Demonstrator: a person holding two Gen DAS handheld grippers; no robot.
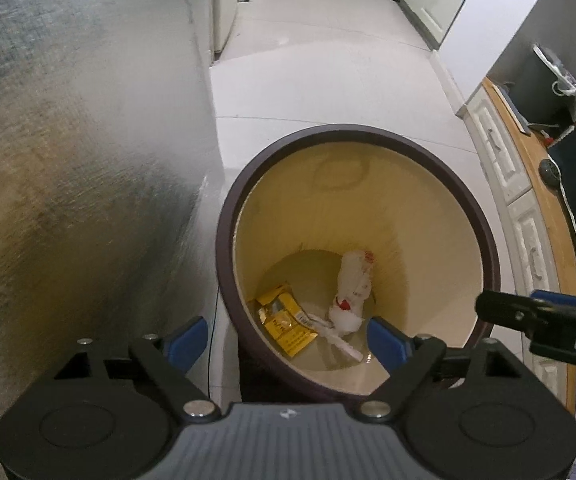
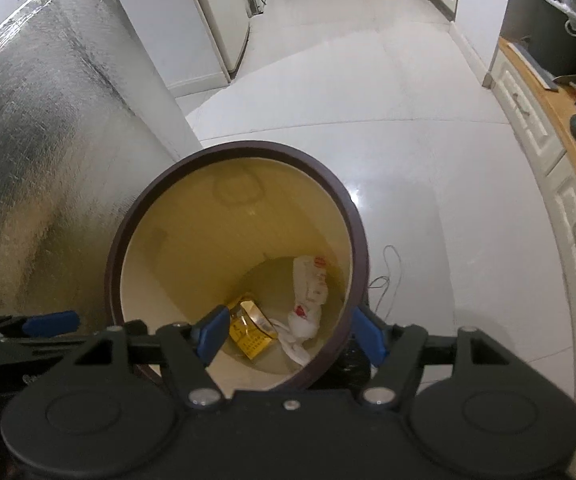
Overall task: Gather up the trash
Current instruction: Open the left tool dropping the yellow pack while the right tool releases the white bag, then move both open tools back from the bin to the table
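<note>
A foil-covered wall (image 1: pixel 67 160) fills the frame's left. At centre the round bin (image 1: pixel 223 240) stands on the floor, with a yellow packet (image 1: pixel 283 320) and white wrapper (image 1: pixel 352 284) at its bottom, seemingly dropped in. Left gripper (image 1: pixel 288 334) and right gripper (image 2: pixel 288 338) hover above, jaws spread, empty.

The bin (image 1: pixel 484 240) bottom's near part is hidden behind its rim; wrapper print unreadable
</note>
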